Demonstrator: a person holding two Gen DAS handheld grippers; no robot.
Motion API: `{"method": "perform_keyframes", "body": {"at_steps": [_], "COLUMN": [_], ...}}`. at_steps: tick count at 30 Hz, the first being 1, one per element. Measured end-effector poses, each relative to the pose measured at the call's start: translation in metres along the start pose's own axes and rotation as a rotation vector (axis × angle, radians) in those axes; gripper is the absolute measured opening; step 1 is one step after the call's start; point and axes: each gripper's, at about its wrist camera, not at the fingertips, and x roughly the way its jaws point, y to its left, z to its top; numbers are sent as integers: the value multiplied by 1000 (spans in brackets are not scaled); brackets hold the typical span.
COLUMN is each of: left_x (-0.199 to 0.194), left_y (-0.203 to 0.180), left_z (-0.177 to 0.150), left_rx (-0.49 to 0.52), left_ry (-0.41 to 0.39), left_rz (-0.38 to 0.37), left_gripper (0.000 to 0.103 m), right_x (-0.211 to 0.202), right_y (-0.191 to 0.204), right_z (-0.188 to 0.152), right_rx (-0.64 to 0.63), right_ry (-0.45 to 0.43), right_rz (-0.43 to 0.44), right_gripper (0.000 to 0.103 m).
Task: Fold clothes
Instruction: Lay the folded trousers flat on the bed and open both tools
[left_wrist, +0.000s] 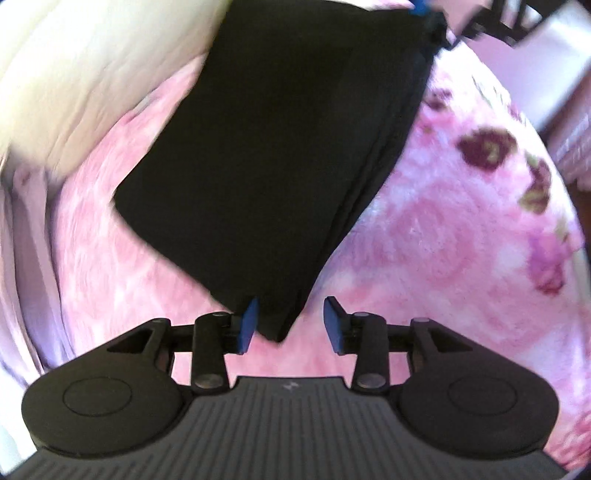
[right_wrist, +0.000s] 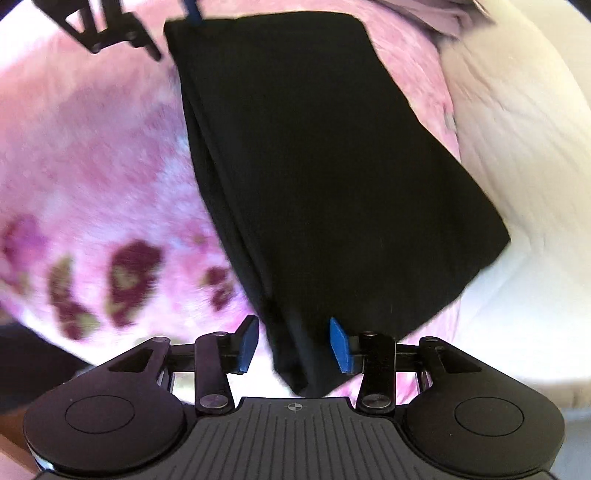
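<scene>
The left gripper (left_wrist: 291, 325) stands with its blue pads apart, one corner of the black garment (left_wrist: 280, 147) lying in the gap between them, nothing pinched. The right gripper (right_wrist: 293, 345) is likewise spread wide, the opposite corner of the same garment (right_wrist: 332, 166) sitting between its pads. Each claw shows at the far end of the other's view — they face one another along the cloth's length.

The garment itself is a compact rectangle, several layers thick; stacked edges show along one long side. It lies flat on the pink flowered blanket (left_wrist: 461, 240), with its far long side running close to a cream-coloured bedding roll (left_wrist: 74, 74) at the blanket's edge.

By my judgement the scene fits two stages: the claws parted to let go of a finished fold, or parted around the corners before pinching them for one more fold or a lift. If the corners are to be taken, each pad pair must catch all the layers together — the stacked edge could easily slip apart.
</scene>
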Motion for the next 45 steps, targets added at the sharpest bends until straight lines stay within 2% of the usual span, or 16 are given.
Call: {"method": "perform_keyframes", "body": {"at_steps": [2,5,7,10,13,15,18,23,27,30,33,35,37,39,42,45], "left_x": [-17,-20,-9,11,35,50,79,85,75,89,97,102,107,91,54,25], "left_y": [13,45,62,83,100,112,125,140,156,172,177,181,185,183,164,124], "left_z": [-5,6,23,47,69,84,89,88,76,64,69,73,76,70,49,25], "left_rx": [-108,-243,-287,-308,-306,-305,-345,-439,-580,-708,-714,-716,-719,-722,-738,-727], "left_ry": [-42,-104,-119,-126,-126,-125,-83,-97,-150,-133,-123,-117,-111,-131,-177,-172], "left_rz": [-17,-8,11,32,48,58,20,-26,-23,-47,-55,-59,-64,-37,-39,-61], "left_gripper": [35,39,39,39,39,39,39,41,40,32,33,33,33,30,30,30], "right_x": [-17,-33,-32,-9,36,68,113,106,83,87,102,95,77,54,26,9], "right_y": [-16,-65,-97,-135,-160,-174,-189,-194,-192,-192,-189,-186,-176,-157,-116,-72], "right_z": [-1,-5,0,17,38,49,49,28,15,15,20,25,23,16,8,-2], "right_rx": [147,458,557,602,602,627,673,666,703,708,678,685,700,711,710,686], "right_ry": [-27,-132,-211,-284,-281,-257,-187,-227,-277,-280,-244,-235,-270,-308,-338,-329], "right_rz": [60,164,91,-45,-131,-127,-55,-34,-113,-93,-55,-82,-112,-118,-88,-51], "right_gripper": [42,42,41,31,19,16,16,16,16,16,16,16,16,16,16,16]}}
